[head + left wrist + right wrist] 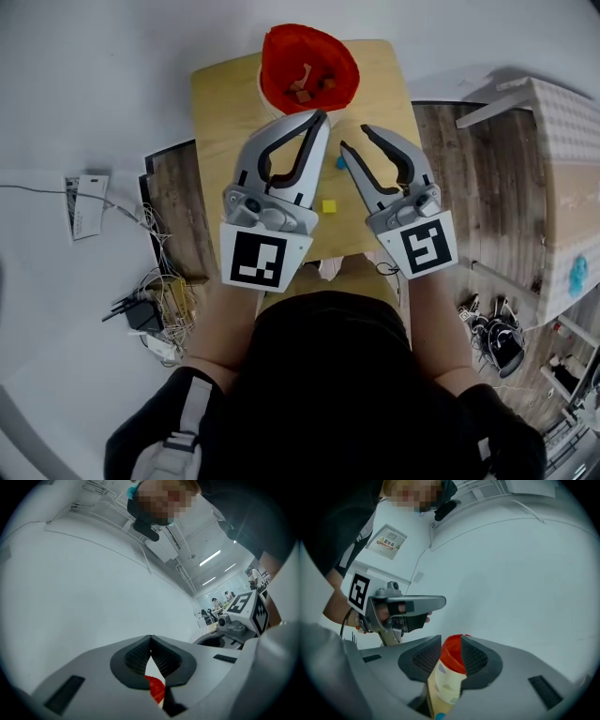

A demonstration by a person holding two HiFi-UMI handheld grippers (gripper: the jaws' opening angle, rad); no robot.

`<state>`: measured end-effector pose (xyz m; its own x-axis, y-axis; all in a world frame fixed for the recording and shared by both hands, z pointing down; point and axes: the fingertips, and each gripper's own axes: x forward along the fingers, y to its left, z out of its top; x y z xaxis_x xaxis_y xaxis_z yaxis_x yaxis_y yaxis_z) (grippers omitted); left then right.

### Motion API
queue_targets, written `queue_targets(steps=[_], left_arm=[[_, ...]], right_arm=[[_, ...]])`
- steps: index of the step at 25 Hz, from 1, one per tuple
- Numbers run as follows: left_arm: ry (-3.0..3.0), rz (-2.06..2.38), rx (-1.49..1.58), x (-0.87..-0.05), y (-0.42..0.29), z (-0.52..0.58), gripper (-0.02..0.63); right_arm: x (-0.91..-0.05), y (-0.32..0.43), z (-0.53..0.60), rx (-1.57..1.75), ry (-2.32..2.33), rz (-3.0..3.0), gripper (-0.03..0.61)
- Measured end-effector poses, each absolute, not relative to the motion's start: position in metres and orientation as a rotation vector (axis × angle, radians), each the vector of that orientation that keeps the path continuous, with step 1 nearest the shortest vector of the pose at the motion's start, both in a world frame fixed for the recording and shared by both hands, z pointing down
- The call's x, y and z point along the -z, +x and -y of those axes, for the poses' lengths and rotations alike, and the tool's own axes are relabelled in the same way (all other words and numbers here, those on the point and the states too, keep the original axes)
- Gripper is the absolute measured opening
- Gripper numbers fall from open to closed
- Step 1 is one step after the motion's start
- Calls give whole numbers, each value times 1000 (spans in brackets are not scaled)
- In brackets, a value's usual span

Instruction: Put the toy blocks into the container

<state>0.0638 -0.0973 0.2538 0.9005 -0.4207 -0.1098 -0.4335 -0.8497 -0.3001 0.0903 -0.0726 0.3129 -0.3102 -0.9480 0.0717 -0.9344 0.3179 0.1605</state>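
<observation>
Head view: the left tool [317,118], jaws together, and the right tool [355,139], jaws apart, are hovering empty over the tabletop [220,103]. The red container [309,56] is sitting at the far edge, and a yellow block [329,206] and a blue block [341,162] are lying nearer.
Left gripper view: the tips are meeting on nothing.
Right gripper view: the container is showing beyond the parted jaws.

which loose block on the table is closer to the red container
The blue block, right by the right gripper; the yellow block lies farther from the container, nearer the person.
</observation>
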Motion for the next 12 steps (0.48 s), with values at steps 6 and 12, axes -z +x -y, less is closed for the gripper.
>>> queue_targets(steps=[6, 12], left_arm=[[-2769, -664, -34, -267, 64, 105, 9], [-2779, -695, -5, -277, 63, 111, 9]], right_arm=[[-386, 92, 78, -84, 1635, 2382, 170], [-448, 92, 79, -247, 1557, 2341, 203]])
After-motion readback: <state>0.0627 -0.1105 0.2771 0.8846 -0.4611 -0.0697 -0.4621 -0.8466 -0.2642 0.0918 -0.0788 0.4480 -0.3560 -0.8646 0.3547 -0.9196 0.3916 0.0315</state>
